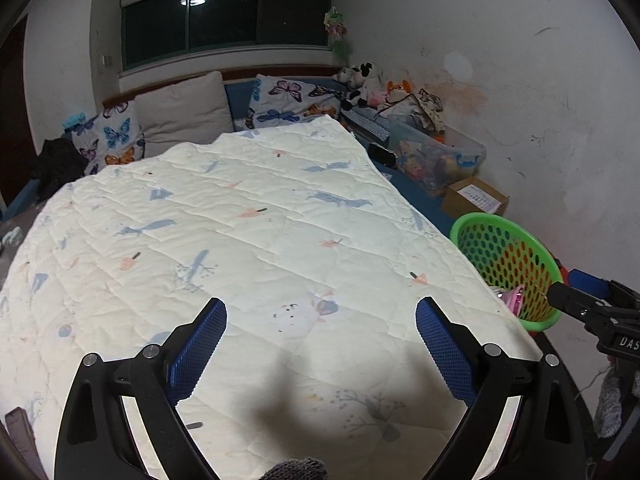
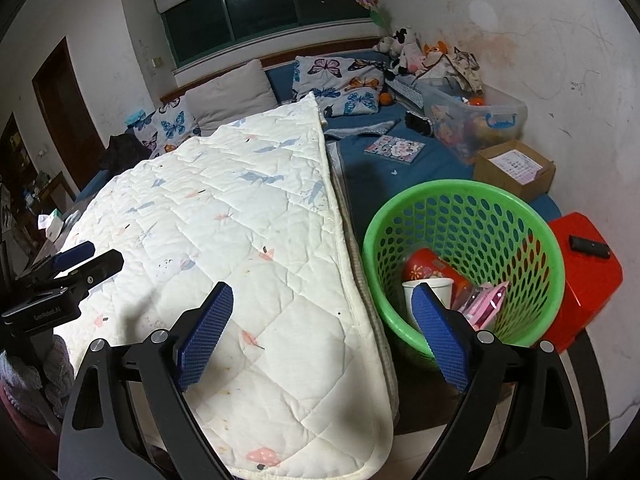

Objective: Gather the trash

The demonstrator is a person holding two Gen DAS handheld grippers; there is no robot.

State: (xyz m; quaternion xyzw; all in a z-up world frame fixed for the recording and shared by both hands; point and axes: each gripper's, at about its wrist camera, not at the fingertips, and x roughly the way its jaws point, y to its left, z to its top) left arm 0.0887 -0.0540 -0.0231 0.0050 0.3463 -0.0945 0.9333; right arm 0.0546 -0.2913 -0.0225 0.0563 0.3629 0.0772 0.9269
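Bedroom setting: a bed covered by a white quilt (image 2: 224,216) fills the left and centre of the scene, with butterfly pillows (image 2: 340,84) at the far end under a dark window. A green basket (image 2: 460,200) stands on the right, just beside the quilt's edge, with a red stool (image 2: 588,272) on its right.

Trash already lies in the basket: a white paper cup (image 2: 430,286), a red tin (image 2: 428,266) and pink wrappers (image 2: 490,300).

Right gripper (image 2: 322,332): jaws spread wide, nothing between the pads; its right finger overlaps the basket's near rim in this view. Left gripper (image 1: 322,346): jaws likewise apart and empty, hovering over the quilt.

Handling, judged:
- Paper cup: light, crushes easily; grip the rim lightly.
- Wrappers: thin, slippery; pinch an edge.
- Tin: rigid; grip across the body.

No loose trash is visible on the quilt.
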